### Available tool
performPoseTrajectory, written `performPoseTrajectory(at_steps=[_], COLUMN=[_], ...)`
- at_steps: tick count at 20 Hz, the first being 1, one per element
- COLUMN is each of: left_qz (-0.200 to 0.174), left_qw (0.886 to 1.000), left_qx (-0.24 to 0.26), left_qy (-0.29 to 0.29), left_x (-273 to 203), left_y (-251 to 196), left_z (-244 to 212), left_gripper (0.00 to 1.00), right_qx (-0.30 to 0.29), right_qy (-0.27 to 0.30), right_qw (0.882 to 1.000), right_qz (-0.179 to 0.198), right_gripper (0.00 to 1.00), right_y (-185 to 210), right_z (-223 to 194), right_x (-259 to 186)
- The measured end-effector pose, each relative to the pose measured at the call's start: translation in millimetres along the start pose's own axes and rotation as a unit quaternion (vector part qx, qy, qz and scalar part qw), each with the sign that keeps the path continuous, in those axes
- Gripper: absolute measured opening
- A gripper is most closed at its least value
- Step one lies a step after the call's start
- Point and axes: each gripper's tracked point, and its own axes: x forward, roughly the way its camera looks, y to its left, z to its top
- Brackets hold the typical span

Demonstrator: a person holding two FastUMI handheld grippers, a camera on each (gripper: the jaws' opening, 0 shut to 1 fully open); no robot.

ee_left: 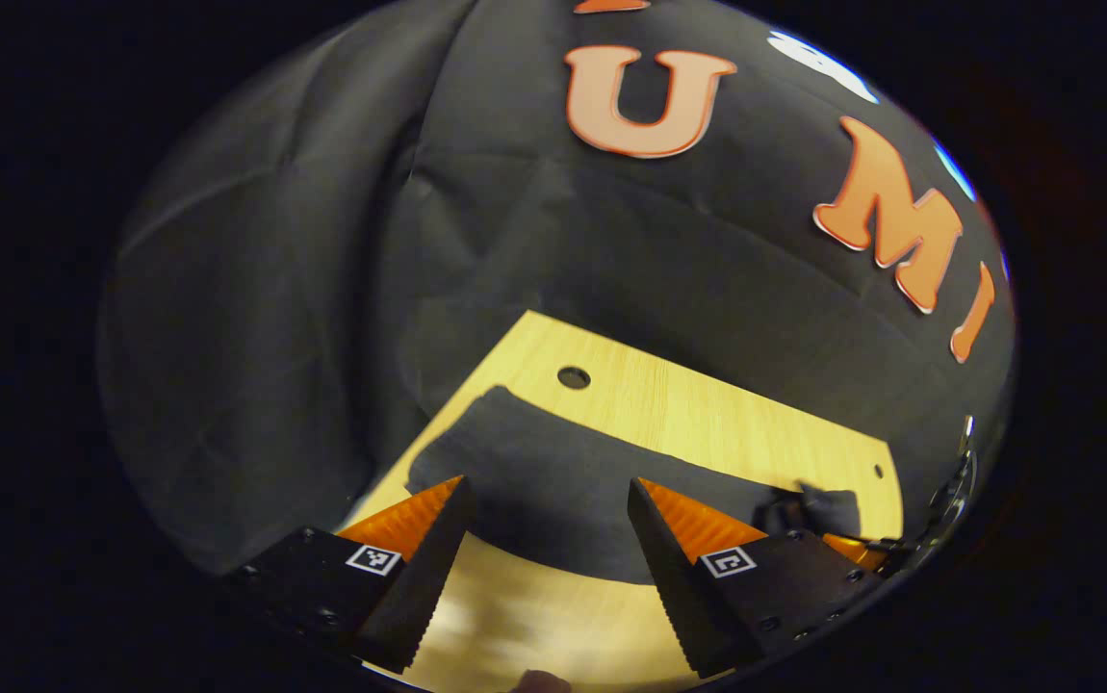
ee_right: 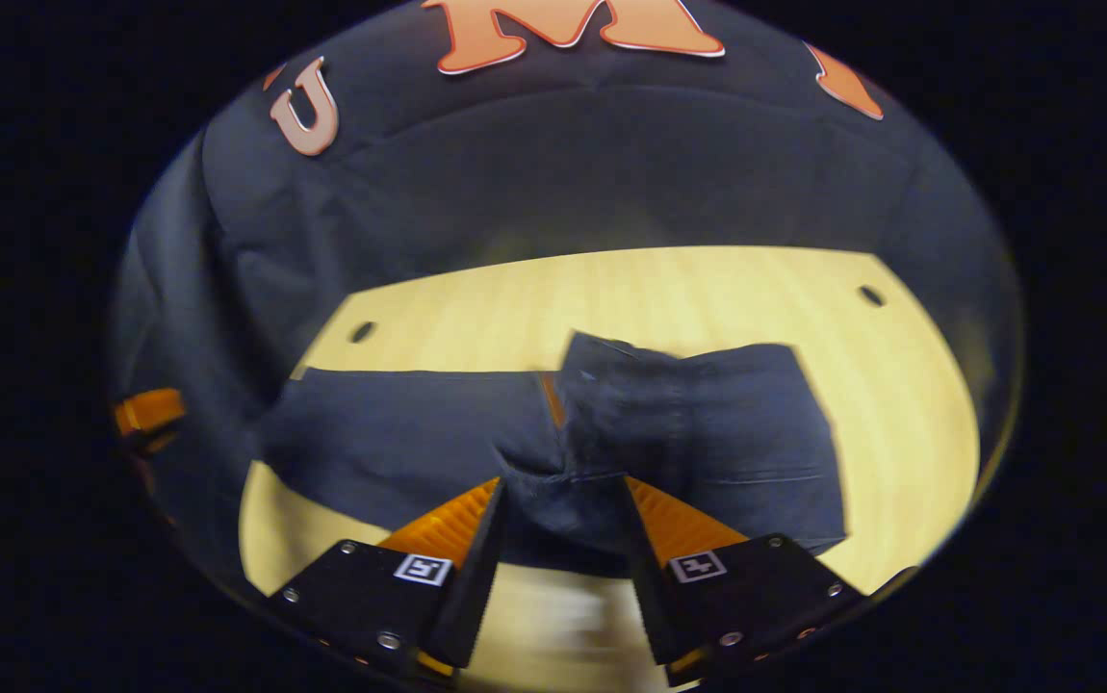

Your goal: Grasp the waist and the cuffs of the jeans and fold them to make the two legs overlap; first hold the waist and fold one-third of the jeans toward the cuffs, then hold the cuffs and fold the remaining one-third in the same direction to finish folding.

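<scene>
Dark denim jeans (ee_right: 553, 443) on pale wood-grain table (ee_right: 707, 298)

My left cam rides low over the near edge of the tabletop (ee_left: 707, 414), looking fwd and a bit down along my left hand-held gripper (ee_left: 549, 568), tilted so the far edge slants. It faces the booth's back wall, with the jeans (ee_left: 553, 491) near. My right cam sits low too, facing the same wall more squarely, right hand-held gripper (ee_right: 563, 568) close over the jeans (ee_right: 611, 433). Both views share the tabletop, the jeans and the wall. The right view catches my other hand-held gripper (ee_right: 149, 414) at its left edge.
</scene>
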Motion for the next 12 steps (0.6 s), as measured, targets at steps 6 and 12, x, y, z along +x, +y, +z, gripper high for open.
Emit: performPoseTrajectory(at_steps=[6,12], left_qz=[0.009,0.077], left_qw=[0.985,0.961], left_qx=[-0.115,-0.154], left_qy=[0.126,0.218], left_x=[46.7,98.2], left_y=[33.9,94.5], left_z=[-33.4,-58.5], left_gripper=[0.98,0.97], right_qx=[-0.023,0.001], right_qy=[-0.044,-0.119], right_qw=[0.998,0.99], right_qz=[-0.026,-0.081], right_gripper=[0.93,0.95], right_y=[-9.3,-42.7], right_z=[13.8,31.5], right_x=[-27.8,-92.0])
